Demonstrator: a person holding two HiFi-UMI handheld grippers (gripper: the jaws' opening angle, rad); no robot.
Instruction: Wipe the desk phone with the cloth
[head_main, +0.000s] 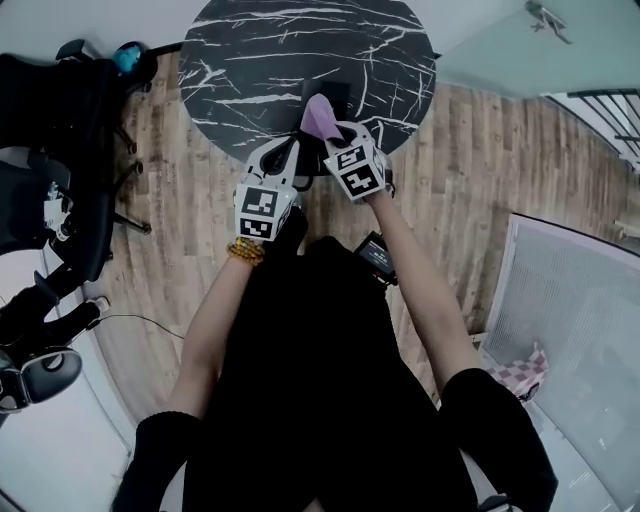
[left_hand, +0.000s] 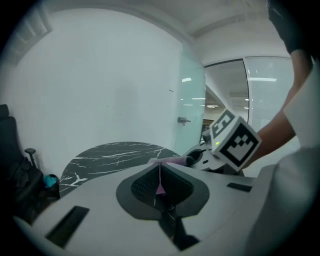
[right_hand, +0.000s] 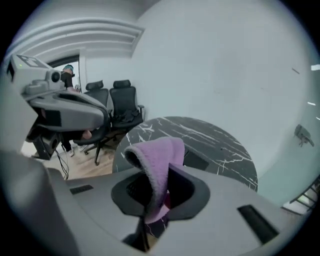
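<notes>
Left hand-held gripper (left_hand: 160, 176), right hand-held gripper (right_hand: 159, 186), both pinching cloth (right_hand: 157, 155)

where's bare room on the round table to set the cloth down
Most of the marble table is bare: far half and both sides. Crowded only at the near edge, where the phone, the cloth, left claw and right claw meet.

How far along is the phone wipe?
Done: the cloth is picked up, pinched in the right gripper; the left gripper looks shut on a thin edge of it too. In hand: both are held at the table edge. Left: the phone looks untouched, with no cloth contact, so all the wiping.
</notes>
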